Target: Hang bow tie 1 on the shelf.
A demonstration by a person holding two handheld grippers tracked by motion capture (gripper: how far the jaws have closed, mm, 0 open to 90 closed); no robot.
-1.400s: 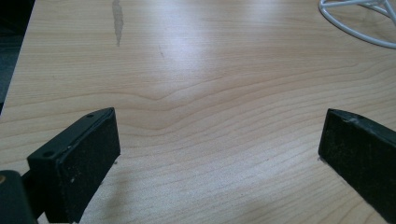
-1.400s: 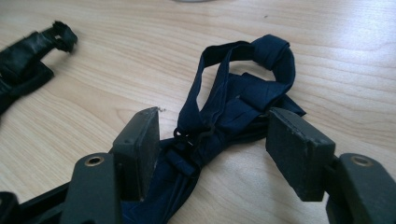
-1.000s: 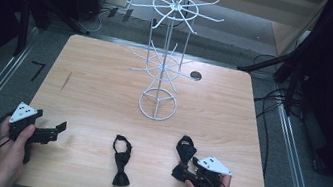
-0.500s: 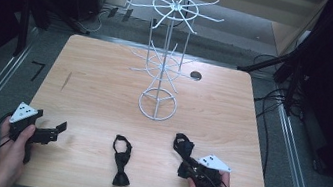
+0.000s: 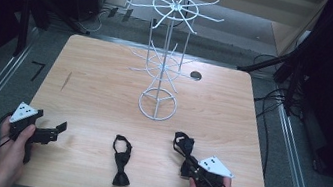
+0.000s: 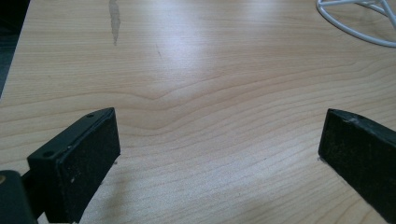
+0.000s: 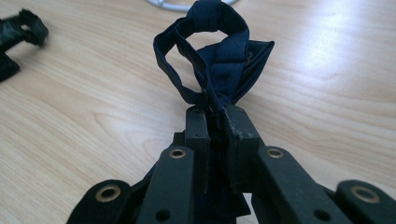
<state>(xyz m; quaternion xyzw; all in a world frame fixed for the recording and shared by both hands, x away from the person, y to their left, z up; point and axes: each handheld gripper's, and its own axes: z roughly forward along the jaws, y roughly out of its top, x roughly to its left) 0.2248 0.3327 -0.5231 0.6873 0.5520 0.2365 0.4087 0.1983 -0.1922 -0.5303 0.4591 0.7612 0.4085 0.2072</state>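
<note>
Navy bow tie (image 7: 219,60) pinched in my right gripper (image 7: 215,116), jaws just closed on it, table (image 5: 103,93) at 5 o'clock. My left gripper (image 6: 219,154) spread, empty, at 8 o'clock.

No legible text, label, brand, number or sign found on the table (image 5: 104,89), on the wire stand (image 5: 164,63), or on either bow tie, nothing readable noted

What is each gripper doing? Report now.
Left gripper: open, nothing between its jaws.
Right gripper: just closed, pinching the dark bow tie.
</note>
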